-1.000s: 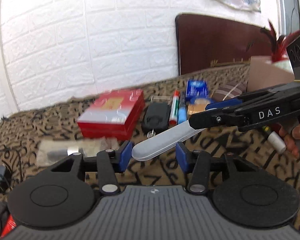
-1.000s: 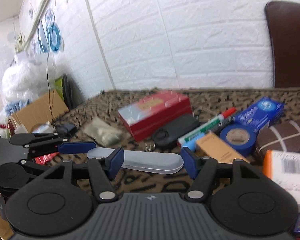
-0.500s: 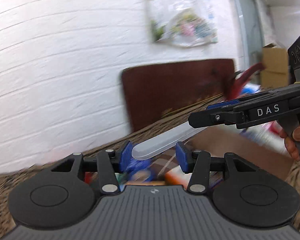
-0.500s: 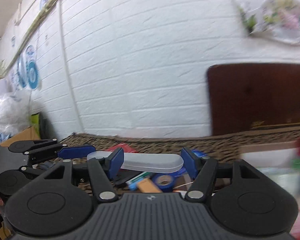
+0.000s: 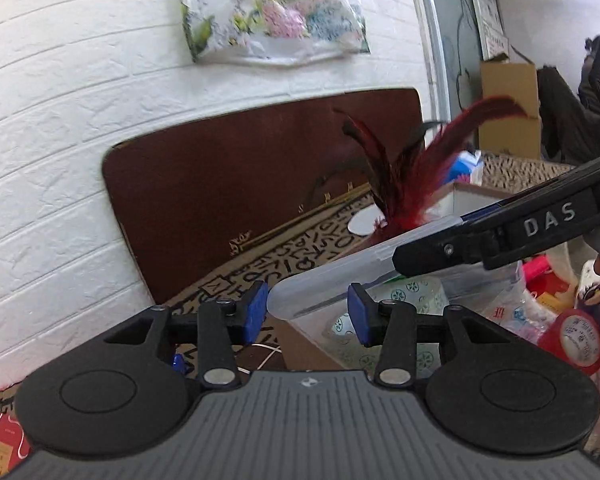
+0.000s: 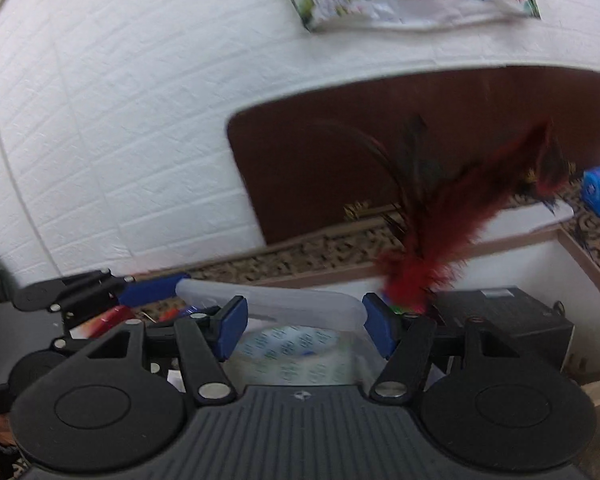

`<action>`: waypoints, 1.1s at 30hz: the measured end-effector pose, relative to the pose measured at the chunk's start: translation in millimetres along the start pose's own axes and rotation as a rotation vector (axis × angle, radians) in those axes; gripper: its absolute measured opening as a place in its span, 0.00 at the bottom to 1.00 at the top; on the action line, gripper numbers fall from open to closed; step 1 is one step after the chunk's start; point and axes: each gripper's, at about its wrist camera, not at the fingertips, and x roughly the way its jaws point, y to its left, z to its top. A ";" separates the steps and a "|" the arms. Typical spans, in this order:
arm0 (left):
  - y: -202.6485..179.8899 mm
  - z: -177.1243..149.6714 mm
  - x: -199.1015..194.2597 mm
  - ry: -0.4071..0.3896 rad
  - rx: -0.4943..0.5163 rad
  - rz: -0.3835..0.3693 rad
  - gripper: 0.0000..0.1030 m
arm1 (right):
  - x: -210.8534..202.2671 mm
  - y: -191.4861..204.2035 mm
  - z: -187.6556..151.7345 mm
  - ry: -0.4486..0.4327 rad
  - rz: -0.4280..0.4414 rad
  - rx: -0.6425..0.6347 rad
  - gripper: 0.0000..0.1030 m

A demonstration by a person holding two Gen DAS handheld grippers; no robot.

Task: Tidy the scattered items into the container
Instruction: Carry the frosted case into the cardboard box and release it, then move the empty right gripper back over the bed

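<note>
A long translucent white plastic case (image 5: 324, 284) is held in the air between both grippers, one at each end. My left gripper (image 5: 307, 307) grips one rounded end. My right gripper (image 6: 302, 322) grips the other end; its black fingers (image 5: 480, 240) cross the left wrist view. The case (image 6: 276, 300) hangs over the open cardboard box (image 6: 520, 240), which holds a roll of patterned tape (image 6: 296, 356), a black box (image 6: 500, 312) and a red feather toy (image 6: 440, 240).
A dark brown board (image 5: 240, 184) leans on the white brick wall behind the patterned cloth (image 5: 292, 256). A red-labelled round item (image 5: 576, 340) and plastic packets lie in the box at right. A red packet (image 5: 4, 444) lies at lower left.
Both grippers have carried the case up and to the right, away from the scattered items on the cloth, to above the cardboard box. Their hold on it is unchanged.
</note>
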 end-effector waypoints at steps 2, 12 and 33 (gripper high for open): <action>-4.0 -2.8 1.0 0.016 0.022 -0.001 0.42 | 3.9 -3.8 -5.2 0.026 -0.016 0.002 0.61; -13.2 -5.2 -12.6 0.019 0.057 0.060 0.59 | 8.9 7.7 -10.3 0.042 -0.053 -0.031 0.91; 3.6 -77.2 -138.0 -0.029 0.016 0.229 0.80 | -48.8 160.4 -73.4 -0.131 0.201 -0.300 1.00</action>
